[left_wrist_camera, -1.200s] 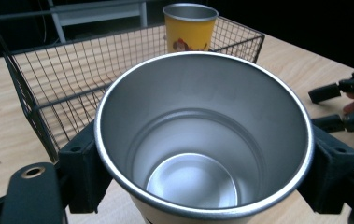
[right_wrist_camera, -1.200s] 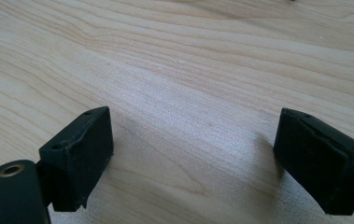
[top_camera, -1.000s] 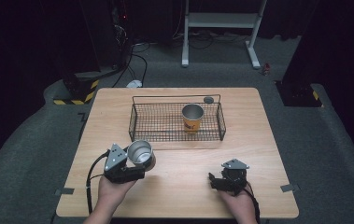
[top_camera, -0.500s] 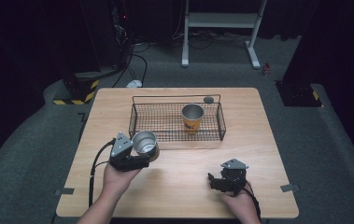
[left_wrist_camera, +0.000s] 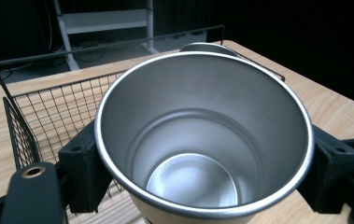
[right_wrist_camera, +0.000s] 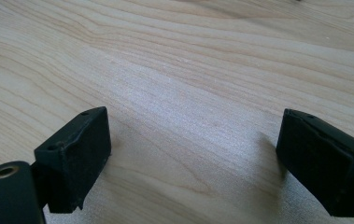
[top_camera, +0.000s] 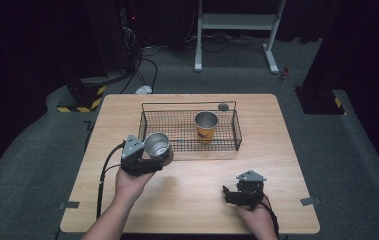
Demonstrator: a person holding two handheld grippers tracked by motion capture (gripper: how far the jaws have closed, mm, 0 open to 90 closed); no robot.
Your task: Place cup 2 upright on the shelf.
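Observation:
My left gripper (top_camera: 158, 159) is shut on a steel cup (top_camera: 157, 146), held upright just in front of the wire basket's (top_camera: 189, 141) near left corner. In the left gripper view the cup (left_wrist_camera: 202, 140) sits between both black pads (left_wrist_camera: 83, 170), its empty inside facing the camera. A second cup (top_camera: 206, 125), steel with a yellow band, stands inside the basket toward its right. My right gripper (top_camera: 233, 192) rests low over the table near the front right; in the right gripper view its jaws stand wide apart over bare wood, with nothing between the pads (right_wrist_camera: 74, 156).
A small dark round thing (top_camera: 223, 106) lies behind the basket's far right corner. The wooden table (top_camera: 197, 200) has free room across its front and right. A white stand (top_camera: 234, 22) and cables are on the floor beyond it.
My left gripper has carried the steel cup forward and slightly up, from the table's front left to the basket's near left edge. The right gripper has stayed put.

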